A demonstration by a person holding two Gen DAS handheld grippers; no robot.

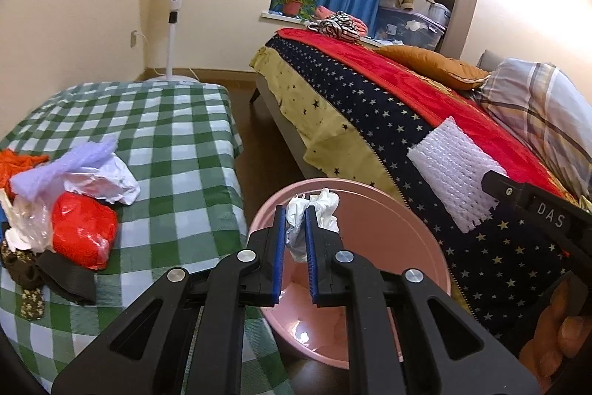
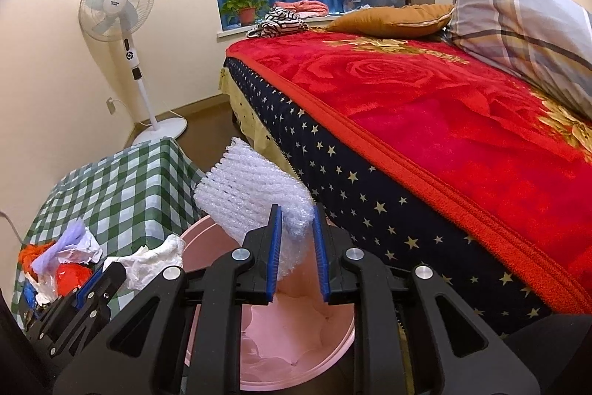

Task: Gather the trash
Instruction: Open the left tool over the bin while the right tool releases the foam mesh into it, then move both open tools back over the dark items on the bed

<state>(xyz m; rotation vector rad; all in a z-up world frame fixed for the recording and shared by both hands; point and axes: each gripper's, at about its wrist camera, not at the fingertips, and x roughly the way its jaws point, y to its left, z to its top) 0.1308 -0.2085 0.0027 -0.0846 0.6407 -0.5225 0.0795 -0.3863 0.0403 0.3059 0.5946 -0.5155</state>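
The left tool point(image 1: 296, 228) pinches crumpled white paper point(image 1: 318, 206); the right tool point(image 2: 298, 228) loosely holds springy foam netting point(image 2: 251, 184) above the pink bin point(image 2: 296, 358). Both seem featherlight, best pinched mid-bulk.

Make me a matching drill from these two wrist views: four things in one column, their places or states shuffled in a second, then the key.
Things
1. crumpled white paper
2. white foam netting
3. red plastic bag
4. pink bin

Places or states
A. on the floor between table and bed
B. clamped in the left gripper
C. lying on the checked tablecloth
D. between the fingers of the right gripper

Pairs: 1-B, 2-D, 3-C, 4-A
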